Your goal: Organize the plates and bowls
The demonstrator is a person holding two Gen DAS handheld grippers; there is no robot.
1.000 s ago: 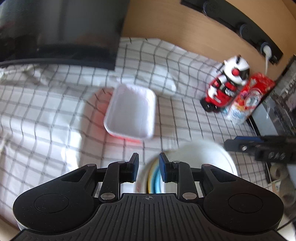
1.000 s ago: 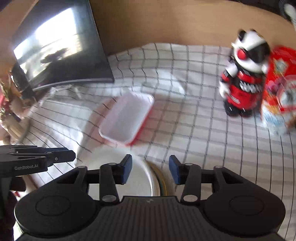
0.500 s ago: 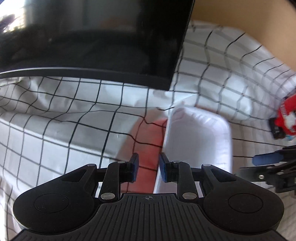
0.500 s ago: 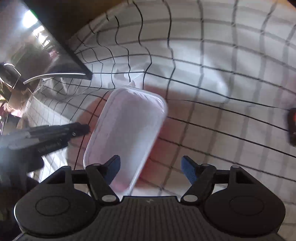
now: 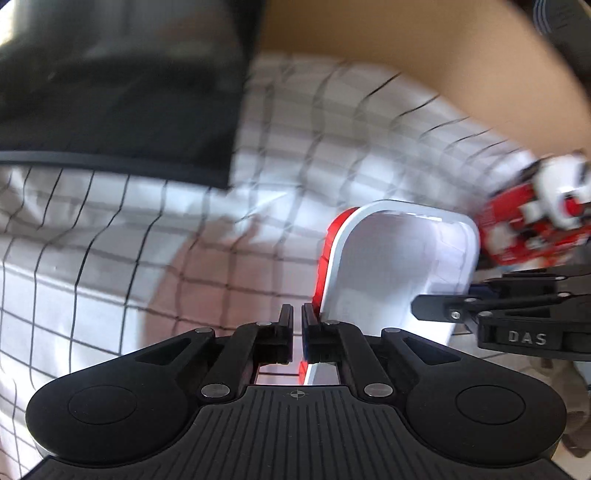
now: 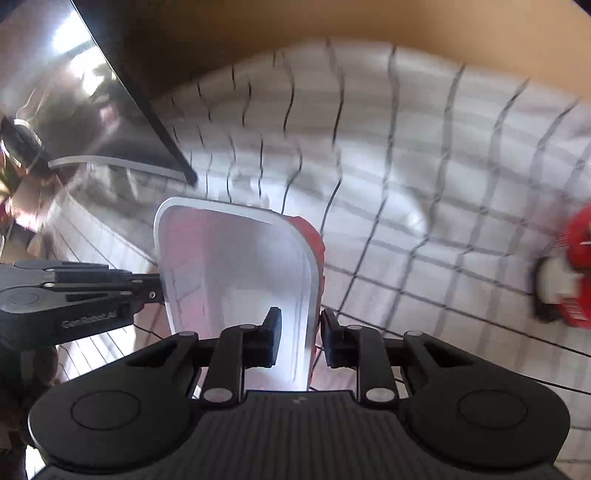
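A rectangular dish (image 5: 399, 266), white inside and red outside, sits on the checked cloth. In the left wrist view my left gripper (image 5: 297, 325) is nearly shut right at the dish's left rim; whether it pinches the rim is hidden. In the right wrist view the dish (image 6: 236, 266) fills the centre, and my right gripper (image 6: 298, 332) straddles its right rim, one finger inside and one outside, jaws narrowed around the wall. The right gripper also shows in the left wrist view (image 5: 436, 310), and the left gripper in the right wrist view (image 6: 147, 286).
A dark monitor (image 5: 110, 85) stands at the back left on the checked tablecloth (image 5: 110, 240). A red and white toy robot (image 5: 539, 214) stands to the right of the dish, also in the right wrist view (image 6: 569, 280). A wooden wall (image 6: 332, 22) runs behind.
Both grippers have moved forward from the round plates to the rectangular dish. The left jaws have closed further at its left rim; the right jaws have narrowed around its right rim.
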